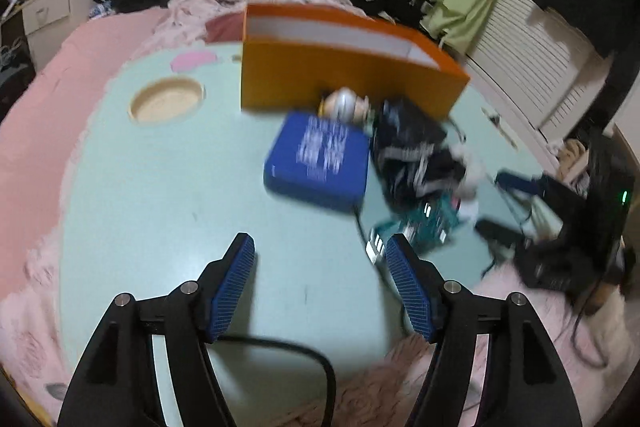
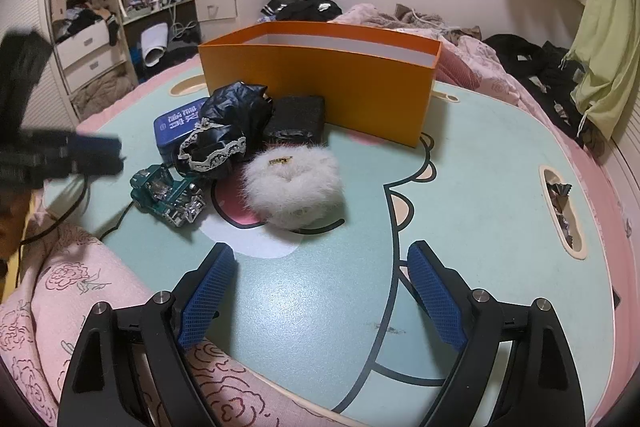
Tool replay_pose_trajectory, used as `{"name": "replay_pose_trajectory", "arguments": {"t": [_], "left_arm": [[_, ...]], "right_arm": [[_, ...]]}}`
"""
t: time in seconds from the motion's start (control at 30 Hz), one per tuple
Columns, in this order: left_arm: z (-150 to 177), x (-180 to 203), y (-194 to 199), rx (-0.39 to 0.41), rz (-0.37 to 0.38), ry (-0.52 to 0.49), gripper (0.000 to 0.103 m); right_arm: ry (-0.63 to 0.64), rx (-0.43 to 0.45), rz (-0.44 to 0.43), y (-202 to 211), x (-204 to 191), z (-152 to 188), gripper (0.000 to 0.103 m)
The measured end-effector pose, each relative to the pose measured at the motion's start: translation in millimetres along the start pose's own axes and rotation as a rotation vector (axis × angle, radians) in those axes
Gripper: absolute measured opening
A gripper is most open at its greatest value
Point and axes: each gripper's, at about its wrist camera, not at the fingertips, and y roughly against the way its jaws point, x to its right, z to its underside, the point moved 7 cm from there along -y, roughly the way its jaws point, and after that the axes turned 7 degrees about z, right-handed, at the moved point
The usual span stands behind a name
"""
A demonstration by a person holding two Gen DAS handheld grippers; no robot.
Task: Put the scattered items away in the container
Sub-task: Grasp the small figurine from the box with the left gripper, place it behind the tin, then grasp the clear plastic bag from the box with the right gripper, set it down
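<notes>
Both pairs of blue fingers stand wide apart and empty: the left gripper (image 1: pixel 320 251) and right gripper (image 2: pixel 320 259) hover over the mint tray table (image 2: pixel 480 187). At its far side sits the orange box (image 2: pixel 320 83). Just before it cluster a black lace-trimmed bundle (image 2: pixel 228 123), white fluffy piece (image 2: pixel 294 183), blue tin (image 2: pixel 176 127) and green toy truck (image 2: pixel 168 193).
</notes>
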Motion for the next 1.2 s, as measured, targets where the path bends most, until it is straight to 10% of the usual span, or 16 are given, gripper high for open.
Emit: {"name": "replay_pose_trajectory", "arguments": {"t": [0.2,0.33,0.4,0.6,0.87,1.2], "left_arm": [[10,20,-14,0.022,-0.166,-0.205,0.103],[10,21,-17,0.031,-0.126,-0.197,0.103],[12,21,-15,0.042,-0.125,-0.196,0.103],[12,18,-15,0.060,-0.124,-0.195,0.103],[10,17,-17,0.062,-0.123,-0.197,0.103],[11,17,-17,0.068,-0.113,-0.202,0.103]], "right_arm": [[0.000,-0.006,0.012,2,1,0,0.089],[-0.002,-0.022,0.011,2,3,-1,0.086],[-0.005,-0.029,-0.020,3,2,-8,0.066],[0.070,0.044,0.040,31,16,-110,0.053],[0.155,-0.428,0.235,-81,57,-177,0.034],[0.235,-0.652,0.357,-142,54,-148,0.033]]}}
